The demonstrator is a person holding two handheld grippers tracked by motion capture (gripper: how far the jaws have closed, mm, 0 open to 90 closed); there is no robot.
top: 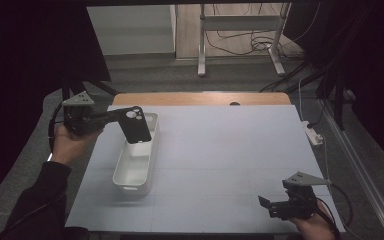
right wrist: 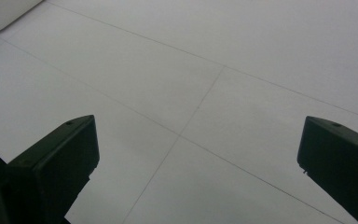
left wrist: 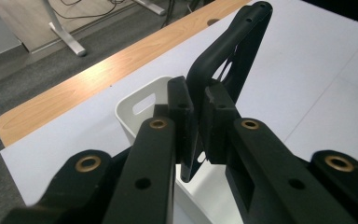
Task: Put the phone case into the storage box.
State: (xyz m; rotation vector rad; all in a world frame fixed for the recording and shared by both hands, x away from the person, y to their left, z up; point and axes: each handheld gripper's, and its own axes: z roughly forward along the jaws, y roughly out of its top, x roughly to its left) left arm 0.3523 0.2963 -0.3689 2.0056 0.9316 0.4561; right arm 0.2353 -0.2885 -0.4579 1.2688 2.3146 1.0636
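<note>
Power strip (top: 313, 134) on floor (top: 180, 75).

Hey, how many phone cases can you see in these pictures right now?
1. The black phone case is clamped in the left gripper, held above the far end of the white bin. Part of the bin's inside is hidden behind the case, so another could lie there.

obstacle: white bin (top: 136, 172) at left | free: table (top: 230, 155) right of it
</note>
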